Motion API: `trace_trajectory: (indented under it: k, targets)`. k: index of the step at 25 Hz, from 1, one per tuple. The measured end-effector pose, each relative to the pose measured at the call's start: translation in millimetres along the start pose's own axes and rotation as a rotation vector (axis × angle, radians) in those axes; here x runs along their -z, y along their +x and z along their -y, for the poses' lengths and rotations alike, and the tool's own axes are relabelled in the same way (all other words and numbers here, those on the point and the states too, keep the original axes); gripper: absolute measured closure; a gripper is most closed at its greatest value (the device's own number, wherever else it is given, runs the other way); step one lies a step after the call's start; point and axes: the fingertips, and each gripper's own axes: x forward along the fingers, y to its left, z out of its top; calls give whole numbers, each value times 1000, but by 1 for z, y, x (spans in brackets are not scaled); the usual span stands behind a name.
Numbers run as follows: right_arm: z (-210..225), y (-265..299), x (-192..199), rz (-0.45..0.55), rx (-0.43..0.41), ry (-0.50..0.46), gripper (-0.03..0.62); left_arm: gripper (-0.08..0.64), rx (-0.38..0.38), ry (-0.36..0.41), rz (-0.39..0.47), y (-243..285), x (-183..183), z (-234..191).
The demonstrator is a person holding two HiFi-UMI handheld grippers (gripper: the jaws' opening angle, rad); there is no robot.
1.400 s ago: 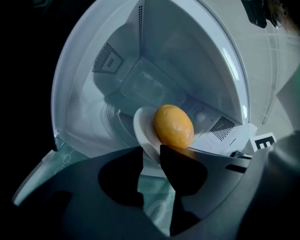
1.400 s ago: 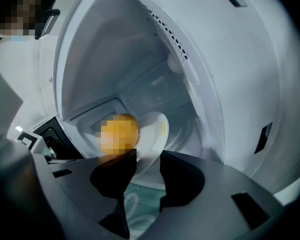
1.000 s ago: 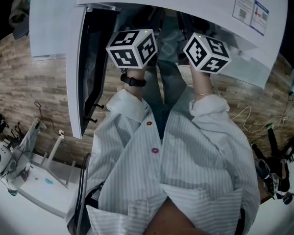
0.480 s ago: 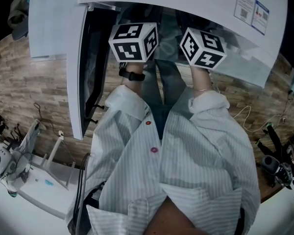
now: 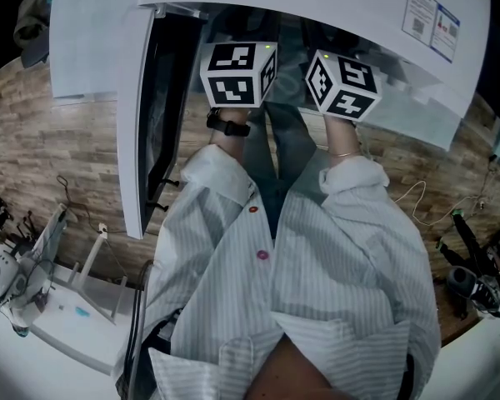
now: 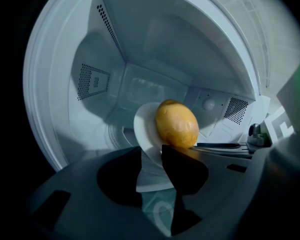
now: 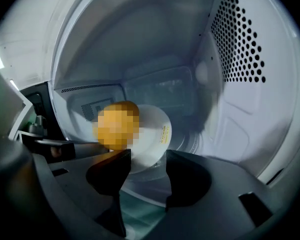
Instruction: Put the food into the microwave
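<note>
Now left gripper (image 6: 151,152), right gripper (image 7: 149,154): jaws just opened astride plate (image 6: 144,129).

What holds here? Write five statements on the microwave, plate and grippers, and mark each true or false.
1. The round white plate carrying the rounded yellow-orange food is inside the white microwave. True.
2. The microwave's door is shut. False: it stands open at the head view's left.
3. The right gripper is clamped on the food. False: its fingers stand apart, having just been opening, with only the plate's rim between them.
4. The plate's rim is between the left gripper's fingers. True; they too stand apart, having just been opening.
5. The food lies beside the plate. False: it rests on the plate.
</note>
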Motion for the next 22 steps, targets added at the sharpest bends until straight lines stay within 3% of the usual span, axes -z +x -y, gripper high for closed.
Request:
trace_trajectory:
  k: [7, 22]
  targets:
    - [4, -2, -2, 18, 3, 22, 364, 414, -34, 52, 11, 2, -2, -6]
    - [-7, -18, -4, 12, -40, 20, 365, 414, -64, 36, 69, -18, -16, -8]
